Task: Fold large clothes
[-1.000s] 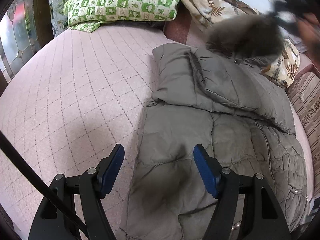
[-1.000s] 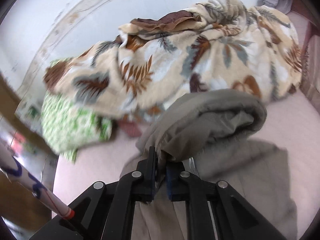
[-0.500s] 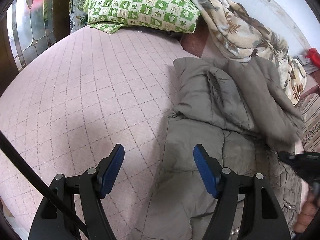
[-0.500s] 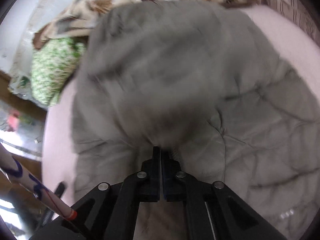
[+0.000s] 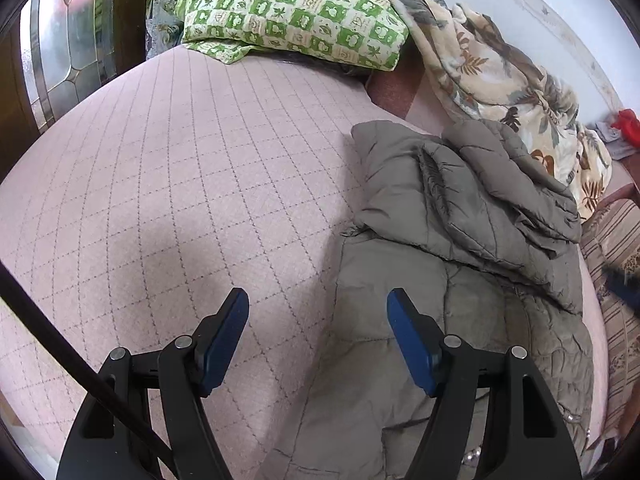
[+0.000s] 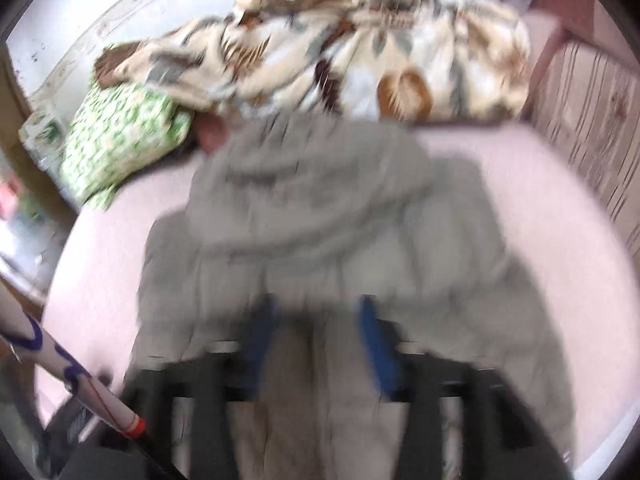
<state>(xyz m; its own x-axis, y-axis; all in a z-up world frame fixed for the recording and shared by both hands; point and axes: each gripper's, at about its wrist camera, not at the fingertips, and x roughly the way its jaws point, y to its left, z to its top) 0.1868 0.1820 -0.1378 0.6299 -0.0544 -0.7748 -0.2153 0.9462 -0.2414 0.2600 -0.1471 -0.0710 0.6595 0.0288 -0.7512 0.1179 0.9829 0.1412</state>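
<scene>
A grey-green quilted jacket (image 5: 452, 264) lies on the pink quilted bed (image 5: 168, 184), its upper part folded down over the body. My left gripper (image 5: 316, 320) hovers open above the jacket's left edge, nothing between its blue pads. The right wrist view is motion-blurred: the same jacket (image 6: 320, 224) fills the middle, and my right gripper (image 6: 320, 328) is open over its lower part, holding nothing. A blurred dark bit of the right gripper shows at the right edge of the left wrist view.
A green-and-white checked pillow (image 5: 296, 12) and a beige leaf-print blanket (image 5: 500, 64) lie along the bed's far side by the wall. Striped upholstery (image 5: 616, 264) borders the right. A stained-glass panel (image 5: 68, 40) stands at the left.
My right gripper carried the jacket's top down over the body, then let go and opened, pulling back. The left gripper stayed open and shifted slightly left.
</scene>
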